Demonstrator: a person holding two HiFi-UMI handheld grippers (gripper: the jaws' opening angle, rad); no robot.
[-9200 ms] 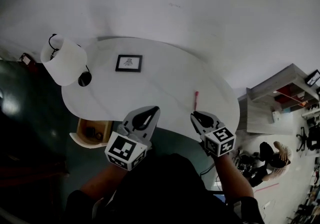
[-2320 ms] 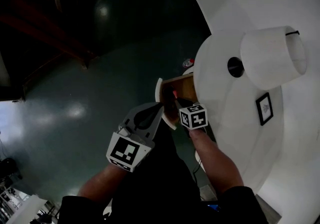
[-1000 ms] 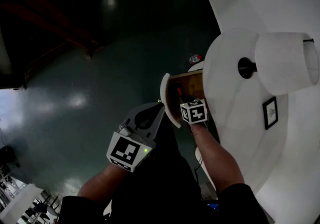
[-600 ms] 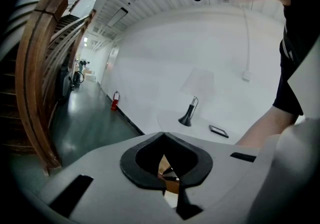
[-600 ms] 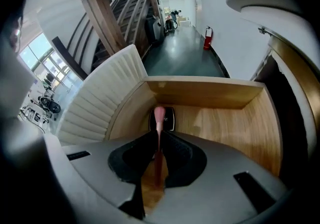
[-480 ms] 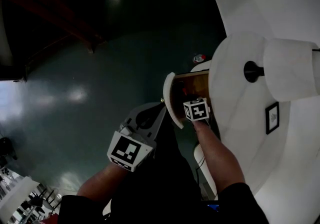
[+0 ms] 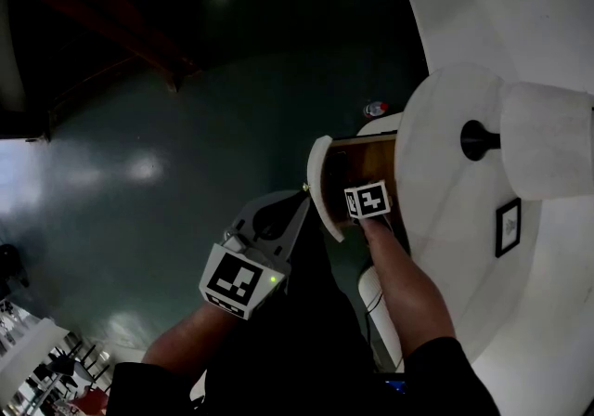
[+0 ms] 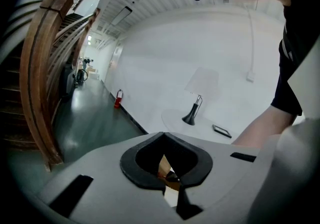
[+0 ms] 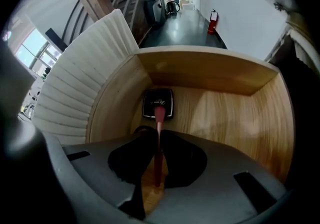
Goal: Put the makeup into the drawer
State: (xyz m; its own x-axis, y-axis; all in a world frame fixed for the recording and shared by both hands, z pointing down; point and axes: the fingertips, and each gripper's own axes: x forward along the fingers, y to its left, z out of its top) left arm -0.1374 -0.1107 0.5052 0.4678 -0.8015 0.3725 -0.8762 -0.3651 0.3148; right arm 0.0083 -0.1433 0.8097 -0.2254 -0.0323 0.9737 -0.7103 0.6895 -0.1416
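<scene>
My right gripper (image 9: 158,138) points steeply down into the open wooden drawer (image 9: 215,70) and is shut on a slim red makeup stick (image 9: 159,118). The stick's tip hangs just over a black compact (image 9: 158,103) that lies on the drawer floor. In the head view only that gripper's marker cube (image 7: 368,201) shows, above the drawer behind its white curved ribbed front (image 7: 320,187). My left gripper (image 7: 295,205) hovers left of the drawer front. Its jaws meet at the tips (image 8: 172,180) with nothing between them.
The drawer belongs to a round white table (image 7: 436,219) that carries a lamp (image 7: 548,140) and a small picture frame (image 7: 508,227). A red fire extinguisher (image 7: 375,109) stands by the wall on the dark green floor. A wooden stair railing (image 8: 45,68) rises at the left.
My right gripper has sunk deeper into the drawer with the red stick in it. The left gripper has stayed where it was.
</scene>
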